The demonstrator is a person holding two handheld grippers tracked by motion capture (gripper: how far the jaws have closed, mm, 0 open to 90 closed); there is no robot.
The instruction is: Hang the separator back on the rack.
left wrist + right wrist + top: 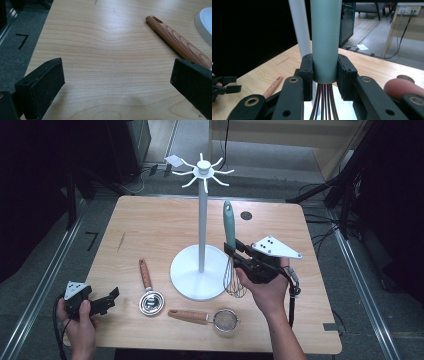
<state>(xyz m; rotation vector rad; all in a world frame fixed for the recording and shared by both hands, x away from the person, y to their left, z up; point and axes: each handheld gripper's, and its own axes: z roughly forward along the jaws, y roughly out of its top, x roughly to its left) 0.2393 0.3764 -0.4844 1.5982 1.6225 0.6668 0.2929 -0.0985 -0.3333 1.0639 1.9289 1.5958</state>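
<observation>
While the whisk [231,251] hangs upright in the right gripper [239,254], wire head down over the right-hand rim of the stand base [187,272], the step in hand reads as hanging it from a hook of the white utensil stand [202,220].

Item, whisk: teal handle [323,37] clamped at its lower end, wires [323,105] fanning out below the pads. Position: right of the stand pole, toward the table's right half, tip of handle well below the hook ring [203,170].

Item, right gripper: jaws pressed on both sides of the teal handle, partly closed around its width.

Item, left gripper [107,301]: near the table's front left corner, jaws spread wide, nothing between them; a wooden handle [175,40] lies ahead of its right jaw, apart from it.

Handling note: judged best to lift straight up beside the pole, keep the handle vertical so the wires clear the base, and bring the handle's end hole level with a hook before moving inward. Grip sits low on the handle, which may let the top sway.

Other stock on table: strainer [227,320] and small ladle [151,301] near the front edge, untouched.
</observation>
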